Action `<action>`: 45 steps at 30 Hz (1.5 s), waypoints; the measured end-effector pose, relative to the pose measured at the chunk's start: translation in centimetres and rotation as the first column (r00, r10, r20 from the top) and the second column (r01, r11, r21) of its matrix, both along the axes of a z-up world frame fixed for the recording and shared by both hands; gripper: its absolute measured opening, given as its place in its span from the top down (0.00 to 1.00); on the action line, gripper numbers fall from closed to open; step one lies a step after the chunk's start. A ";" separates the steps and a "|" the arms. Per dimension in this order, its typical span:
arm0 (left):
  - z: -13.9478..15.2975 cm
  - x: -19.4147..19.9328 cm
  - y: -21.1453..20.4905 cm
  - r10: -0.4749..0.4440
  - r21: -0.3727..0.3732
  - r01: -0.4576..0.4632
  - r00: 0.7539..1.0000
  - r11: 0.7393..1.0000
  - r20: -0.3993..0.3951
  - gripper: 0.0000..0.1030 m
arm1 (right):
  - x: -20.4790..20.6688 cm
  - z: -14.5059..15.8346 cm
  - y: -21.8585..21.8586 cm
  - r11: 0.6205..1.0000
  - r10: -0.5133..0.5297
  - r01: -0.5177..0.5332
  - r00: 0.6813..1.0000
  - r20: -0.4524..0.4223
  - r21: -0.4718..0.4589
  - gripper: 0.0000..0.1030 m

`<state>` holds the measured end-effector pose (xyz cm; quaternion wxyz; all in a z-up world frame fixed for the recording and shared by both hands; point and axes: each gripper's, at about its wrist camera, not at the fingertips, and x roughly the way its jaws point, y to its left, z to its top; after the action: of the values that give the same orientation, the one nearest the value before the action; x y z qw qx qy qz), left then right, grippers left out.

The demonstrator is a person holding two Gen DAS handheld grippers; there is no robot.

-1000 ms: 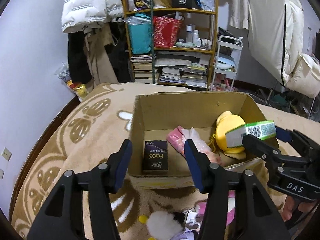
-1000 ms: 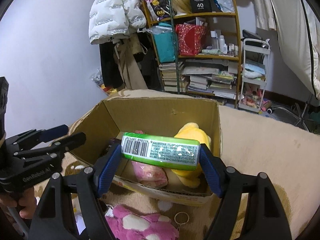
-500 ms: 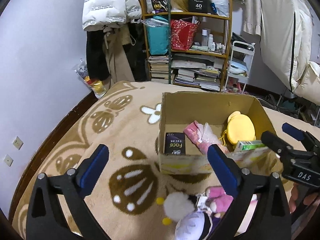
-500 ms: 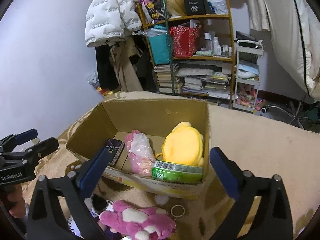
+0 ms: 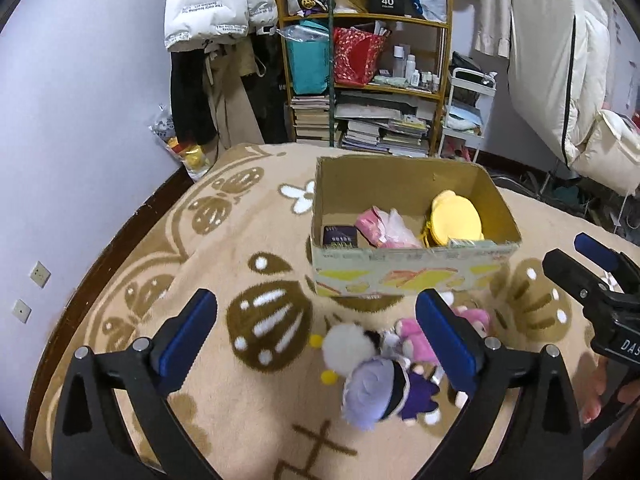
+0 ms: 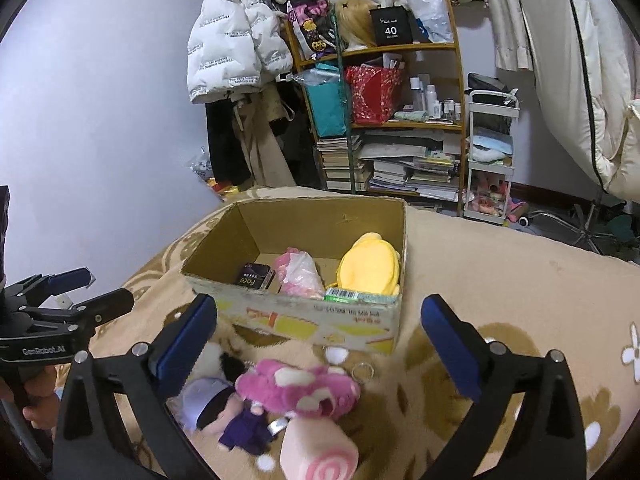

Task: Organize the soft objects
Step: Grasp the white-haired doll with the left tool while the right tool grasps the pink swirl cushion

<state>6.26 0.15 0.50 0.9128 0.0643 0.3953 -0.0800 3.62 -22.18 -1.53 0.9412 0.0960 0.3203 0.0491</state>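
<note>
We hold both the left hand-held gripper (image 5: 316,334) and right hand-held gripper (image 6: 320,340) wide open and empty, near the cardboard box (image 6: 304,322), above the plush toys (image 6: 298,390).

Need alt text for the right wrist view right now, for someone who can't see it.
The open right gripper hangs empty above plush toys: a pink plush and a purple-haired doll on the beige rug. Beyond them, a cardboard box holds a yellow plush, green pack, pink bag and dark packet.

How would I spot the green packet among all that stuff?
Find the open cardboard box on the beige patterned rug. Inside, against its near wall, lies the flat green packet, below the round yellow plush. Only it shows a white barcode label.
</note>
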 end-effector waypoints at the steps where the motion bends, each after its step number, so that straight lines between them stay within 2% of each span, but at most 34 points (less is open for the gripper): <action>1: -0.1 -0.4 0.0 0.001 0.003 -0.001 1.000 1.000 -0.007 0.04 | -0.5 0.1 0.0 1.000 -0.004 0.004 1.000 -0.001 0.003 0.00; 7: -0.6 -2.2 -0.7 -0.005 0.048 0.007 0.999 0.999 -0.032 0.04 | -2.7 0.3 -0.1 1.000 -0.015 0.015 1.000 -0.021 0.023 0.00; 13: -1.5 -2.9 -0.9 -0.013 0.040 0.017 0.997 0.999 -0.081 0.04 | -3.8 -0.5 -0.2 0.999 -0.020 0.023 0.997 -0.074 0.047 0.00; 21: -3.7 -1.3 -0.7 -0.021 0.010 0.023 0.986 1.000 -0.167 0.04 | -2.9 -3.0 -0.1 0.998 -0.005 0.017 0.982 -0.187 0.061 0.00; 35: -8.1 1.9 -1.1 -0.029 -0.077 0.003 0.941 0.997 -0.338 0.04 | -0.8 -7.5 -0.4 0.993 0.018 0.028 0.928 -0.372 0.117 0.00; 37: -8.8 2.3 -1.1 -0.031 -0.088 -0.002 0.929 0.996 -0.370 0.04 | -0.6 -8.0 -0.4 0.992 0.023 0.029 0.919 -0.393 0.126 0.04; 45: -10.8 3.2 -1.5 -0.016 -0.089 -0.028 0.892 0.996 -0.451 0.04 | 0.2 -9.9 0.0 0.990 0.051 0.018 0.882 -0.469 0.141 0.05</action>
<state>9.46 -1.37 -10.27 0.7983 0.0002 0.5924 -0.1082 3.81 -22.19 -11.41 0.8256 0.1684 0.5358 0.0549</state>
